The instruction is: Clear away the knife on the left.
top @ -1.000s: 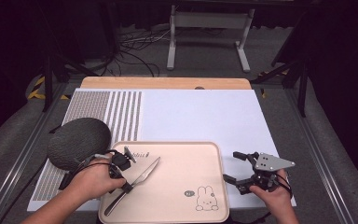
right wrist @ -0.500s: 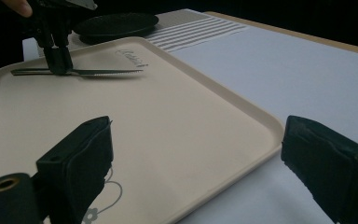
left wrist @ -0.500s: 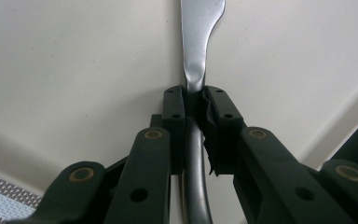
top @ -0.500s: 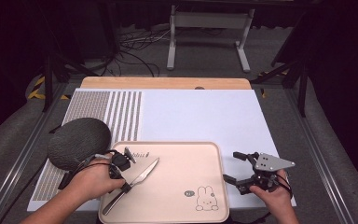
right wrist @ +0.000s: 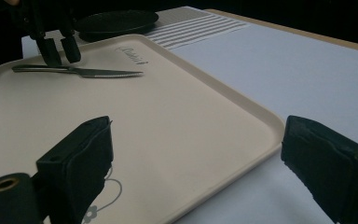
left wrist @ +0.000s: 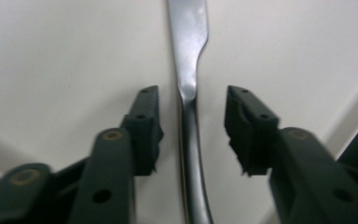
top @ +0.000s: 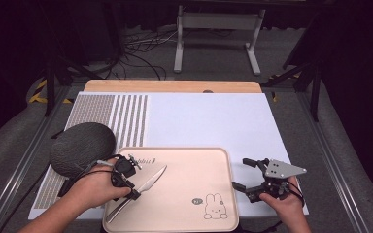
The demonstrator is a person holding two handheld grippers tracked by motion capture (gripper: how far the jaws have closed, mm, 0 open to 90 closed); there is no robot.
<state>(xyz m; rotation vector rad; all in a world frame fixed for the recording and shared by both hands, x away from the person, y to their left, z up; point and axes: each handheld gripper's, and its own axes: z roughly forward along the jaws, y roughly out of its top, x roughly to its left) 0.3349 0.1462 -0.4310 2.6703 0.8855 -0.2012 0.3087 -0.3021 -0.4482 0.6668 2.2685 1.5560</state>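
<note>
A steel table knife lies on the beige tray, near its left side, blade toward the far right. My left gripper points down over its handle. In the left gripper view the knife runs between the jaws of my left gripper. These have just been opening and stand apart on either side of it, clear of the metal. My right gripper rests at the tray's right edge, open with nothing between its fingers. From the right gripper view I see the knife flat on the tray.
A dark grey round dish sits left of the tray on the striped mat. The tray has a rabbit drawing near its front right. The white sheet stretches behind the tray to the wooden table edge.
The left gripper's jaws have opened off the knife handle; the knife stays on the tray. Neither hand has shifted.
</note>
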